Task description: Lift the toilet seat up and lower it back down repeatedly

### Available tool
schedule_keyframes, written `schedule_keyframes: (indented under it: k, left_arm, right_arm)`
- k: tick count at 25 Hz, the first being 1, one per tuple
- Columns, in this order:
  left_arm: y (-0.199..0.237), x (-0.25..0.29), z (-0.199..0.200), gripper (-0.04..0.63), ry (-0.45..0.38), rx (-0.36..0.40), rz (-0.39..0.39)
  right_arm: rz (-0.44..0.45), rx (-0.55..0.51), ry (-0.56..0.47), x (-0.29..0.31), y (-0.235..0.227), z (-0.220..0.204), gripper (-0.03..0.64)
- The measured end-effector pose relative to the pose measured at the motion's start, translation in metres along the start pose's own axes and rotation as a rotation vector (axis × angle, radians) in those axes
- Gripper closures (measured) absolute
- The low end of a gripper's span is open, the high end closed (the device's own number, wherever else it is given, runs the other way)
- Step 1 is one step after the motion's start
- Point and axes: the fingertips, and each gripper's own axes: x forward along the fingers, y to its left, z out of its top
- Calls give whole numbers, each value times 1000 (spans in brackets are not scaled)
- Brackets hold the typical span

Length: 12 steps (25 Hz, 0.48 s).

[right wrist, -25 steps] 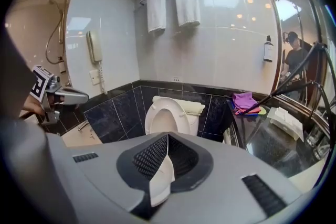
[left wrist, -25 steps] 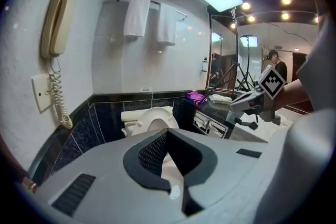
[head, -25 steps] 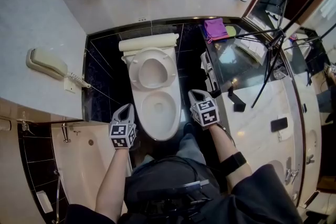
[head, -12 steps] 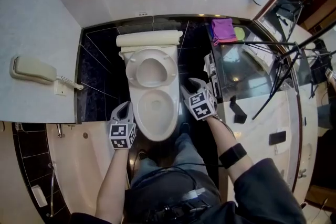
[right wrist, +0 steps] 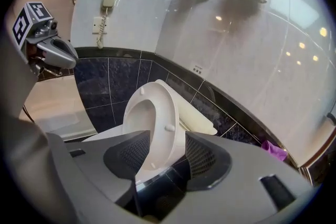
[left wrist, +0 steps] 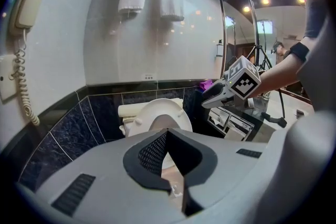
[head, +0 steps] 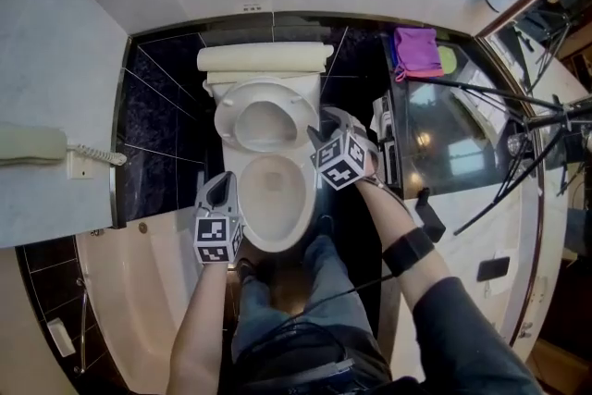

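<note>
The right gripper (head: 324, 123) has swung up from beside the front of the toilet bowl (head: 301, 213) to the raised toilet seat (head: 228, 120), rolling as it went. Its jaws have just been opening and now stand wide. The left gripper (head: 220, 184) has only drifted a little along the bowl's left side.

Nearest to me, that left gripper hangs low by the bowl with its jaws together at the tips and nothing in them. Past it the bowl lies uncovered. Further on, the right gripper points down at the seat's right edge. Seen along its jaws, the seat's rim stands between the pads, but neither pad looks pressed against it, so I would say it has no hold yet. The seat stands upright, leaning back on the cream lid (head: 264, 58) against the dark tiled wall.

My guess is the seat is about to be caught and brought down.
</note>
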Motion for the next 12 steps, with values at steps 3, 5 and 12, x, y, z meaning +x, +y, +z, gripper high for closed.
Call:
schedule_keyframes:
  k: [3,5,12]
  left_arm:
    - [-3,20,-6,595,13,-3,0]
    - [-5,30,-10,595,23,-2,-1]
    - [-6,56,-26,595,44,0,2]
  right_arm:
    - [-1,-35,-2,30,-10,-1,385]
    - [1,-28,-4,49,-14,-3,385]
    - [20,-13,-31,104,-17,5,394]
